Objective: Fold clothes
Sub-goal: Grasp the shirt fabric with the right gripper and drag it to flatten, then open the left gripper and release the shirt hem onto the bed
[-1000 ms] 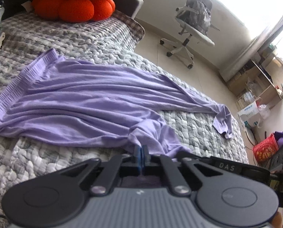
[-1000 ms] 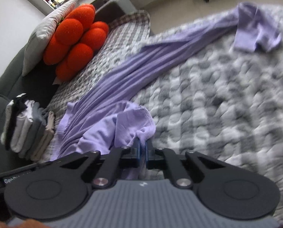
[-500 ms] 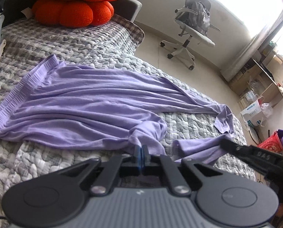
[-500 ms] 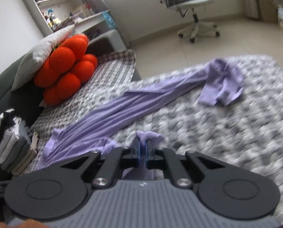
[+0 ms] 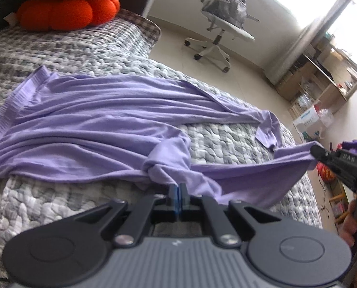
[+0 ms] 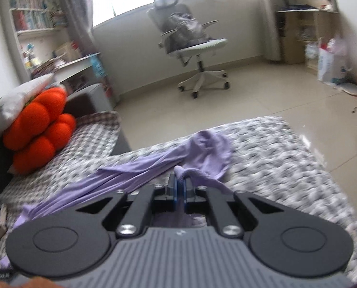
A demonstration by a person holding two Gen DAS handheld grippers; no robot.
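Both my left gripper (image 5: 177,190) and right gripper (image 6: 180,180) have their fingers closed on the purple garment (image 5: 101,129), which lies across the bed (image 5: 226,141). The thin cloth may slip out if I pull unevenly.

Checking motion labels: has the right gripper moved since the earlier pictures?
Yes. The right gripper has come up and rightward past the grey quilted bed's edge, pulling lilac cloth.

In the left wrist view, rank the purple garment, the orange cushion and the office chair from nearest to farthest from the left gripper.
1. Purple garment: pinched in the left gripper, spread across the bed.
2. Orange cushion: upper left, at the bed's far end.
3. Office chair: upper middle, on the floor beyond the bed.
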